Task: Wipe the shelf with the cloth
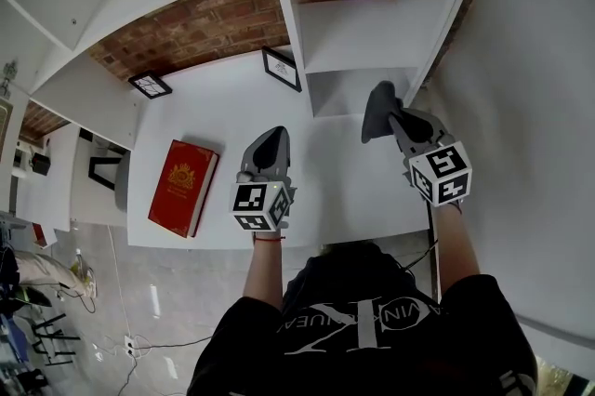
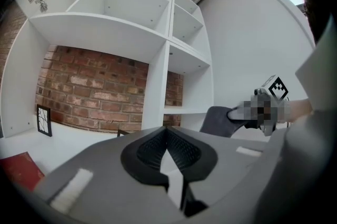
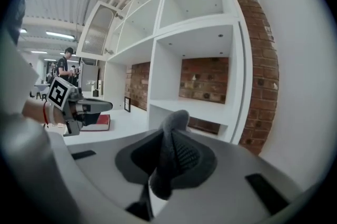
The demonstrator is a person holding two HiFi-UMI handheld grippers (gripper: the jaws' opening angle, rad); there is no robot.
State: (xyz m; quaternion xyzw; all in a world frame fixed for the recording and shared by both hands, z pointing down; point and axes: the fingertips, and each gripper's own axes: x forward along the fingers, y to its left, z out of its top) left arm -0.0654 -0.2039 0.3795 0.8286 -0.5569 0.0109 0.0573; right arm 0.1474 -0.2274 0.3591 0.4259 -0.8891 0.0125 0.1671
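Cloth (image 3: 169,165) is being pinched tight by the right gripper (image 3: 171,136) in front of the shelf (image 3: 205,107). The left gripper (image 2: 167,132) is being held closed, with nothing in it.

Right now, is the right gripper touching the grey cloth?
Touching. The right gripper view shows the right gripper shut on the grey cloth, with the fabric pinched between its jaws and bunching out past the tips.

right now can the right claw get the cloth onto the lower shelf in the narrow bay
Probably yes. The right claw, shut on the grey cloth, is in front of that open bay, and the lower shelf looks bare, with nothing standing between them.
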